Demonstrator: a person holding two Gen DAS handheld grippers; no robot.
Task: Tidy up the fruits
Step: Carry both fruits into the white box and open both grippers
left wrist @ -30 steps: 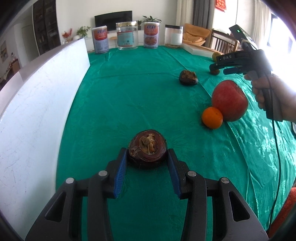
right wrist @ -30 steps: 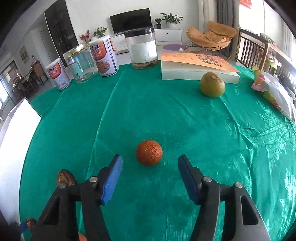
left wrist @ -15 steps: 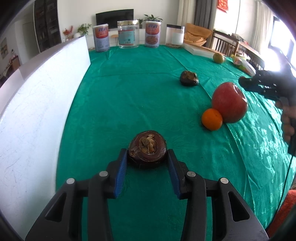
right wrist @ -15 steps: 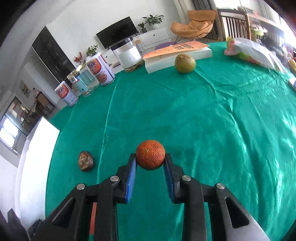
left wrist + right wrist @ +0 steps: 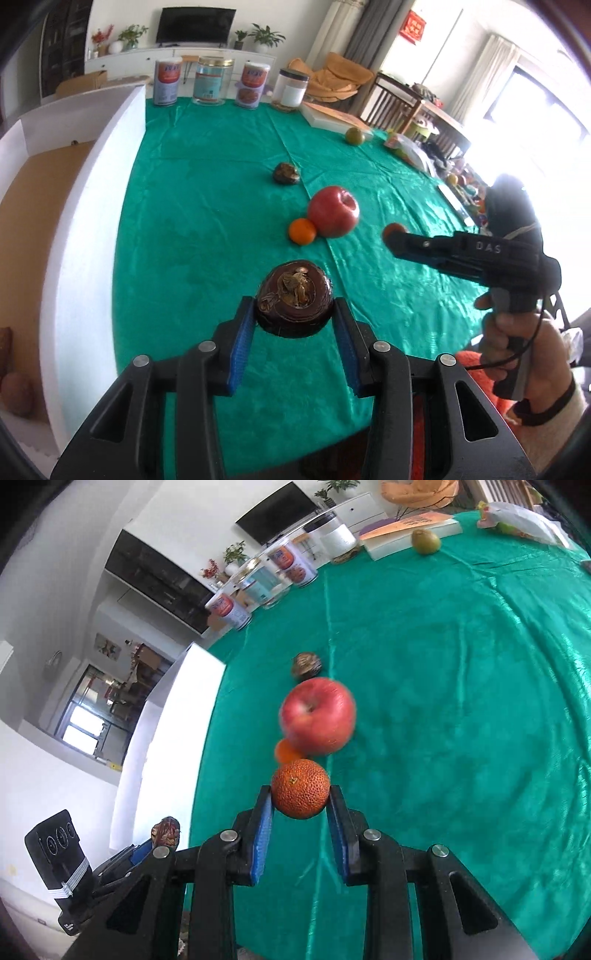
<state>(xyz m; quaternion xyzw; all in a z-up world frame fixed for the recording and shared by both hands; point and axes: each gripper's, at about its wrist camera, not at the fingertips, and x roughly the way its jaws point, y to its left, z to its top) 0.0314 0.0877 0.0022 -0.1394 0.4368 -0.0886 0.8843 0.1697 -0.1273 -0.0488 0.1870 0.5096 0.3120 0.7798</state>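
Observation:
My left gripper is shut on a dark brown round fruit, held above the green tablecloth. My right gripper is shut on a rough dark-orange mandarin, lifted off the cloth. In the left wrist view the right gripper comes in from the right with the mandarin at its tip. A red apple and a small orange lie touching mid-table. The apple and orange sit just beyond the held mandarin. A second brown fruit lies farther back.
A white-walled box runs along the table's left side. Several cans and jars stand at the far edge, with a book and a green fruit at the back right. A plastic bag lies at the far right.
The right gripper closed on the mandarin, lifted it and swung left toward the apple. The left gripper rose off the cloth with the brown fruit still held.

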